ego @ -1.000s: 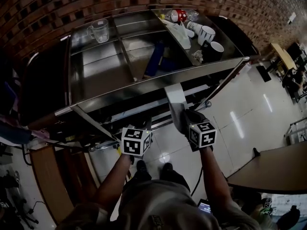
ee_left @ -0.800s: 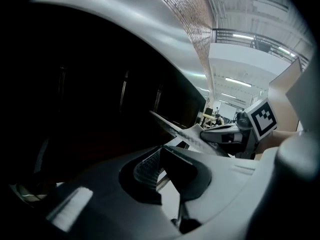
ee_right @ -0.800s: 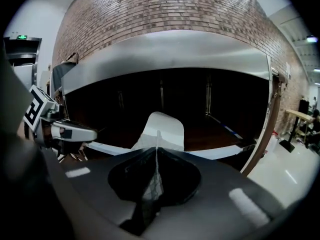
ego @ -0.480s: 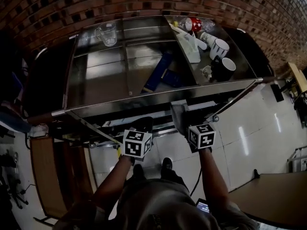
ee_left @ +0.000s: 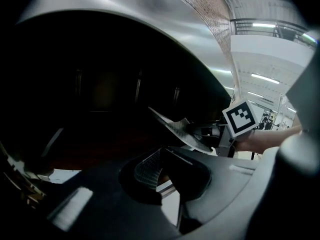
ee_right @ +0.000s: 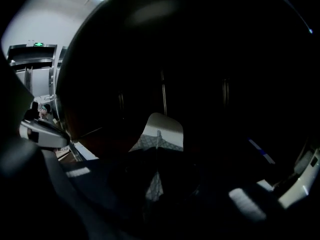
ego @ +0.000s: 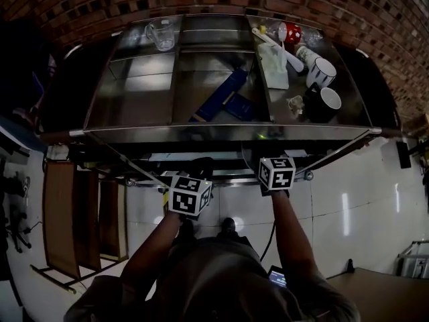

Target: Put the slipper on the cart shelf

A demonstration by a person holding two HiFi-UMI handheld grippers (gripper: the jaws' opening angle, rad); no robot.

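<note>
Right gripper view showed my right gripper point(ee_right: 156, 151) clamped on the pale slipper point(ee_right: 162, 126), which stuck forward into the dark space under the top of the steel cart point(ego: 221, 131); I could not tell whether it rested on anything. In the left gripper view my left gripper point(ee_left: 159, 156) had its jaws together on nothing, near the slipper and the right gripper's black-and-white marker cube point(ee_left: 242, 116). On the cart's top, the red can point(ego: 289, 32) carried print too small to read, near a white mug point(ego: 322, 72).
</note>
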